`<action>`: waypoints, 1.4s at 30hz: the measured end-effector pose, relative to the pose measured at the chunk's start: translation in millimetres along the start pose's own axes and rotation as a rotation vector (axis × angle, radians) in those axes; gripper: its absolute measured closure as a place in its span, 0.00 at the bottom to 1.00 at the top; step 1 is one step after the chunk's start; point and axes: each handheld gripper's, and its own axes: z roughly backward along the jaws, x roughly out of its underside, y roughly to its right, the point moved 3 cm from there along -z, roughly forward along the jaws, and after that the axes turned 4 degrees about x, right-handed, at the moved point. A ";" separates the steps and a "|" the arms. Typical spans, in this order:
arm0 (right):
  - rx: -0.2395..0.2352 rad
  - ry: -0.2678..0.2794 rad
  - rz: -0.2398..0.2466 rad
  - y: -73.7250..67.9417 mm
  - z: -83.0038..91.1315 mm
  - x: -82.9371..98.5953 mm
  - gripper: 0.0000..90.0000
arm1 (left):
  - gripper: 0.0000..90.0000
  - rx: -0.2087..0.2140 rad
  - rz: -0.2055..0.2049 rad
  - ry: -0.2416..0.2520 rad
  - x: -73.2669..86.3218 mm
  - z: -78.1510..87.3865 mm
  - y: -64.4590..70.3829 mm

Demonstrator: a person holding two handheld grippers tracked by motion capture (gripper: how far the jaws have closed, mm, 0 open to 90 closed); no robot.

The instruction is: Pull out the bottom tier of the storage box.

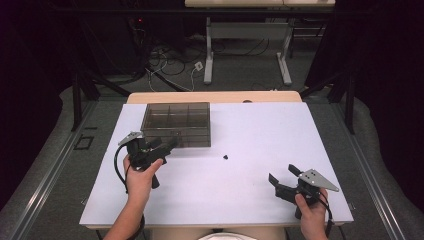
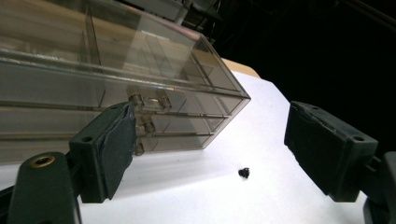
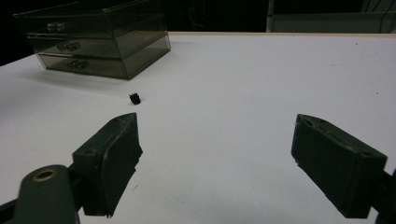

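Both grippers gaping over white table (image 1: 250, 145).
Left gripper (image 1: 167, 145) beside smoky clear plastic drawer box (image 1: 176, 123); right gripper (image 1: 283, 178) near-right; small black part (image 1: 226, 156) between.

Left tool (image 2: 210, 149) jaws wide apart, smoky drawer box (image 2: 116, 79) just ahead, small black part (image 2: 243, 172) on white table (image 2: 261, 140)

Tiny black obj (image 1: 226, 156) too small to ID; drawer box (image 2: 116, 88) cut off left.

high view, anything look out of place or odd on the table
One thing: a tiny black part lies loose on the bare white table, just off the near right corner of the smoky clear drawer box. The box looks intact with its drawers shut. Both grippers, left and right, are open.
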 end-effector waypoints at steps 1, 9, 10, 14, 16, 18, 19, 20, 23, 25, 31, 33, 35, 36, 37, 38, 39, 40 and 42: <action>-0.002 0.003 -0.004 -0.4 -0.5 0.1 0.17 | 0.20 -0.001 0.006 -0.004 0.1 -1.0 -0.2; -0.007 0.005 -0.001 0.2 -1.2 0.2 0.17 | 0.23 -0.023 0.038 -0.067 1.1 -8.3 -0.5; -0.007 0.004 -0.004 0.0 -1.2 0.3 0.17 | 0.23 -0.024 0.050 -0.075 1.2 -9.0 -0.3; -0.009 0.004 -0.003 0.3 -1.4 0.5 0.17 | 0.23 -0.023 0.083 -0.103 1.4 -12.1 -1.4; -0.008 0.002 -0.001 0.5 -1.6 0.7 0.17 | 0.23 -0.020 0.112 -0.119 1.4 -12.8 -1.6; -0.011 0.001 0.004 0.7 -1.6 0.8 0.17 | 0.23 -0.022 0.125 -0.121 1.3 -14.1 -2.5; -0.011 0.002 0.006 0.7 -1.6 0.7 0.17 | 0.23 -0.025 0.132 -0.118 1.5 -15.1 -3.1; -0.011 0.001 0.003 0.6 -1.4 0.8 0.17 | 0.23 -0.025 0.135 -0.126 1.5 -15.4 -3.9; -0.012 0.002 0.007 0.9 -1.6 0.7 0.17 | 0.23 -0.032 0.144 -0.135 1.8 -17.2 -5.3; -0.012 0.001 0.005 0.8 -1.5 0.8 0.17 | 0.24 -0.034 0.154 -0.139 1.9 -18.6 -6.3; -0.014 0.002 0.000 0.4 -1.2 0.5 0.17 | 0.24 -0.039 0.197 -0.156 3.6 -22.5 -10.5; -0.015 0.006 0.004 0.5 -1.2 0.2 0.17 | 0.25 -0.046 0.209 -0.149 4.2 -24.6 -12.3; -0.016 0.007 0.003 0.6 -1.3 0.2 0.17 | 0.26 -0.053 0.217 -0.159 4.6 -25.2 -14.4; -0.016 0.007 0.003 0.6 -1.3 0.2 0.17 | 0.26 -0.051 0.223 -0.161 4.8 -25.6 -15.3; -0.015 0.006 0.003 0.5 -1.2 0.2 0.17 | 0.26 -0.054 0.236 -0.151 5.3 -27.1 -15.8; -0.013 0.002 0.008 0.7 -0.9 0.2 0.17 | 0.26 -0.057 0.244 -0.164 5.5 -27.0 -16.4; -0.014 0.003 0.007 0.6 -0.9 0.1 0.17 | 0.27 -0.059 0.246 -0.160 6.2 -28.2 -17.6; -0.015 0.004 0.008 0.6 -1.0 0.1 0.17 | 0.27 -0.063 0.239 -0.166 6.7 -28.7 -19.2; -0.014 0.001 0.006 0.5 -0.7 0.3 0.17 | 0.27 -0.073 0.258 -0.173 7.7 -30.6 -20.4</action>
